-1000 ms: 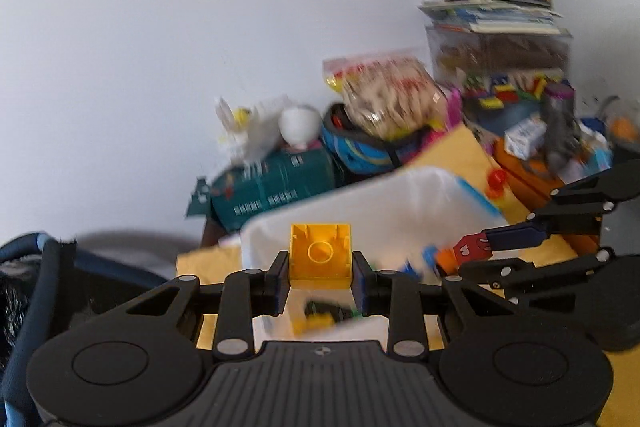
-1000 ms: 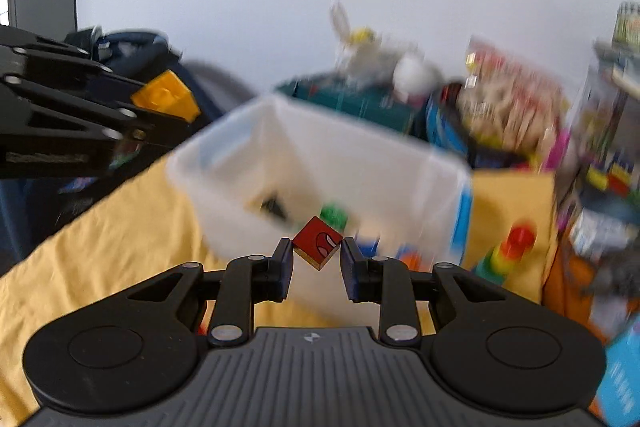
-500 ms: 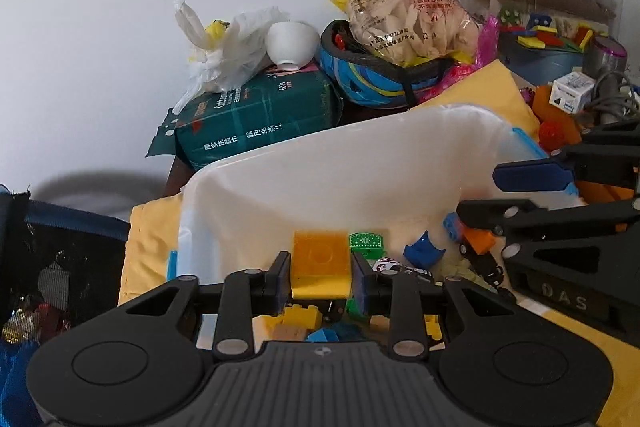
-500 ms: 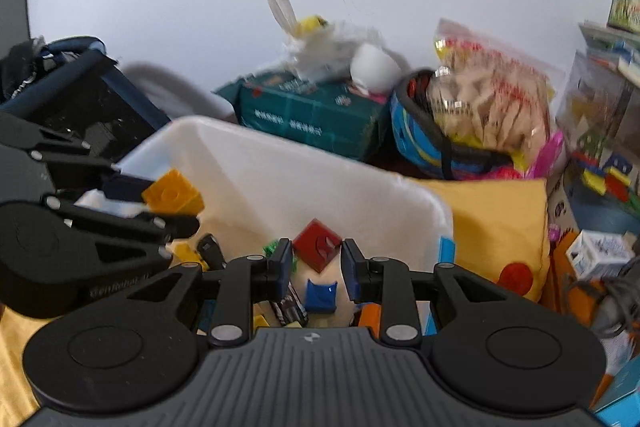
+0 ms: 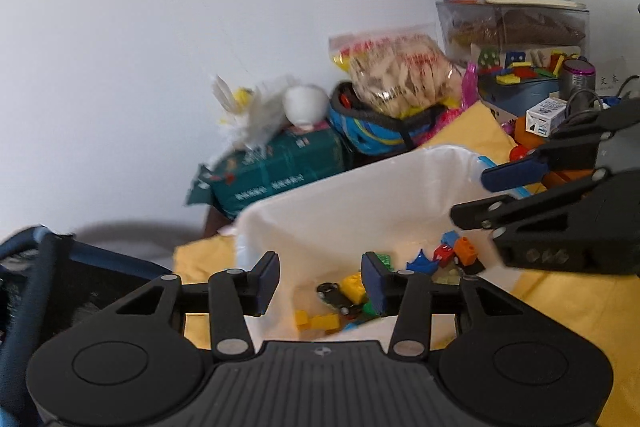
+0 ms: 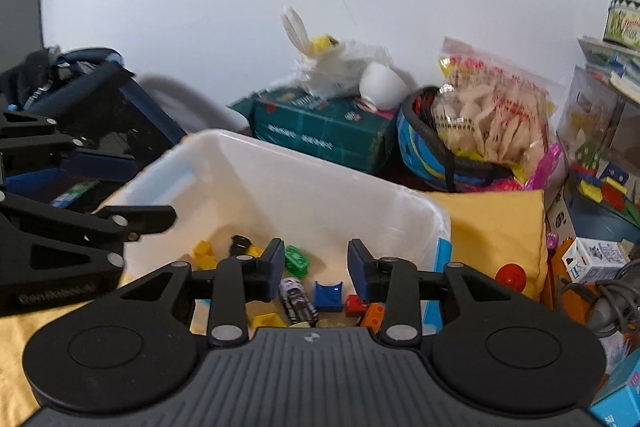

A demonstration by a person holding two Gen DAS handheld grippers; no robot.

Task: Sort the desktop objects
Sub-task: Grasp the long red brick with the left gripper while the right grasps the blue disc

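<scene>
A white plastic bin (image 5: 360,195) stands on a yellow cloth and holds several toy bricks and small cars. My left gripper (image 5: 320,281) hovers over the bin's near edge. Its jaws are opening and nothing is between them. A yellow brick (image 5: 354,287) lies on the bin floor just beyond its fingers. Over the same bin (image 6: 280,183), my right gripper (image 6: 316,267) has its jaws opening too, also with nothing between them. A small red brick (image 6: 354,305) lies in the bin below it, beside a blue piece (image 6: 328,293) and a toy car (image 6: 298,301).
Behind the bin are a dark green box (image 5: 280,167), a white bag, a blue helmet (image 6: 432,163) with a snack bag (image 6: 492,123) on it, and stacked boxes (image 5: 512,27) at the right. A dark blue bag (image 6: 88,95) sits left of the bin.
Both grippers opened. The yellow brick left the left jaws and the red brick left the right jaws; both dropped toward the bin. The left gripper pulled back from inside the bin.
</scene>
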